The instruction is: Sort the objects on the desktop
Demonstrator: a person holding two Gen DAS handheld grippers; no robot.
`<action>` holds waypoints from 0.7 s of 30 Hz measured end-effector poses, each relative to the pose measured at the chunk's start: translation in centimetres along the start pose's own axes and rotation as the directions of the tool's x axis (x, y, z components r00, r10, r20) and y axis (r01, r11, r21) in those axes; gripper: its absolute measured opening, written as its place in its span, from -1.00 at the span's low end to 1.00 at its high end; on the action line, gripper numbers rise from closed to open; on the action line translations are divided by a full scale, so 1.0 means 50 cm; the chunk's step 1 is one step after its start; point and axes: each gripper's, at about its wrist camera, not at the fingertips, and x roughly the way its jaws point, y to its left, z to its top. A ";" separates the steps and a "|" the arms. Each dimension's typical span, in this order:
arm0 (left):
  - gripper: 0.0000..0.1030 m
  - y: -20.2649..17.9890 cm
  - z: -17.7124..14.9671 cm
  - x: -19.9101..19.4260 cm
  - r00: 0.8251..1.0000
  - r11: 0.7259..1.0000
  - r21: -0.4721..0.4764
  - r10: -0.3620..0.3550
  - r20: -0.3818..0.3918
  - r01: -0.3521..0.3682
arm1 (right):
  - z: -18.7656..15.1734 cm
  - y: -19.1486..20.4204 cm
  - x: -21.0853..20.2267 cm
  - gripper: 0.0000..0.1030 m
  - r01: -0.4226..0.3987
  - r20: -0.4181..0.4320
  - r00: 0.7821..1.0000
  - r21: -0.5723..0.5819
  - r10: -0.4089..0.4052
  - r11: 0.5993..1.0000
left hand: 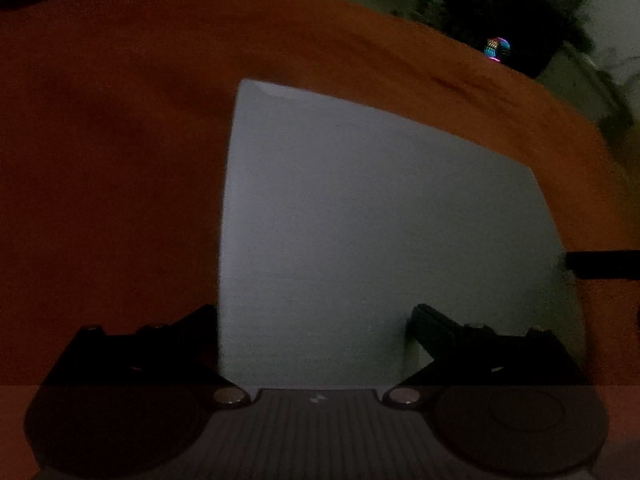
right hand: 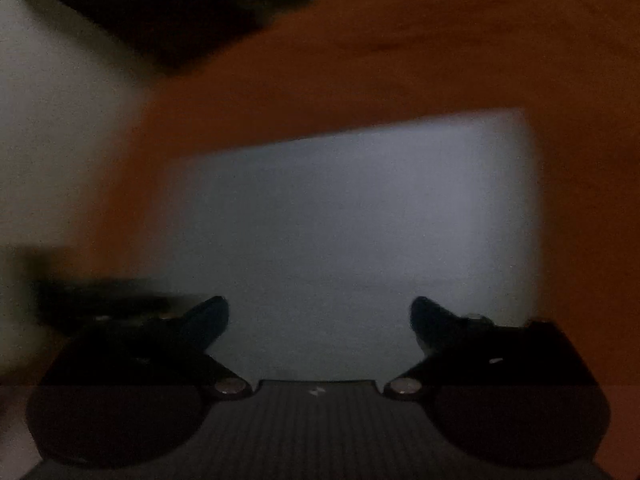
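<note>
From my left wrist camera I see the left gripper [left hand: 314, 320] with its two black fingers spread wide apart and nothing between them; the left fingertip sits over the orange cloth and the right one over a pale sheet. That white sheet [left hand: 372, 220] looks flat, smooth and matte, roughly rectangular with a slightly lifted far-left corner, and it lies directly ahead of the gripper on the orange tablecloth [left hand: 112, 160], which has a soft, faintly wrinkled fabric look with a dark crease toward the far right edge. A thin dark bar [left hand: 604, 265] pokes in from the right border just beside the sheet's edge; I cannot tell what it is. Far off past the table's edge a small object glows in rainbow stripes [left hand: 497, 49] against a dark background. On my right wrist camera, which is blurred, the right gripper [right hand: 320, 318] also stands wide open and empty, both rounded black tips hovering over the same white sheet [right hand: 360, 220], seen here as a wide pale rectangle on the orange tablecloth [right hand: 360, 60]. To the left a dark flat shape [right hand: 104, 302] lies low beside the gripper, too smeared to identify, and beyond the cloth a pale floor or wall meets a dark mass
</note>
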 end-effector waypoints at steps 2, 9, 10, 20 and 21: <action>0.82 -0.036 -0.006 -0.018 0.999 0.994 0.104 0.035 0.009 -0.035 | -0.008 0.060 -0.006 0.88 0.186 0.040 0.982 -0.175 -0.182 0.967; 0.93 -0.012 -0.022 -0.019 0.991 0.991 0.001 0.131 0.023 -0.131 | -0.008 -0.025 -0.048 0.94 0.570 0.044 0.818 -0.188 -0.573 0.799; 0.97 -0.003 -0.022 -0.021 0.992 0.992 -0.022 0.126 0.027 -0.126 | -0.010 -0.046 -0.052 0.94 0.565 0.028 0.822 -0.165 -0.568 0.809; 1.00 -0.003 0.007 0.055 1.000 0.996 -0.084 0.007 0.022 -0.005 | -0.031 -0.155 -0.039 1.00 0.411 0.000 0.911 0.036 -0.412 0.911; 1.00 -0.009 0.007 0.066 1.000 0.995 -0.101 -0.021 0.008 0.022 | -0.030 -0.152 -0.041 1.00 0.413 0.008 0.910 0.038 -0.414 0.910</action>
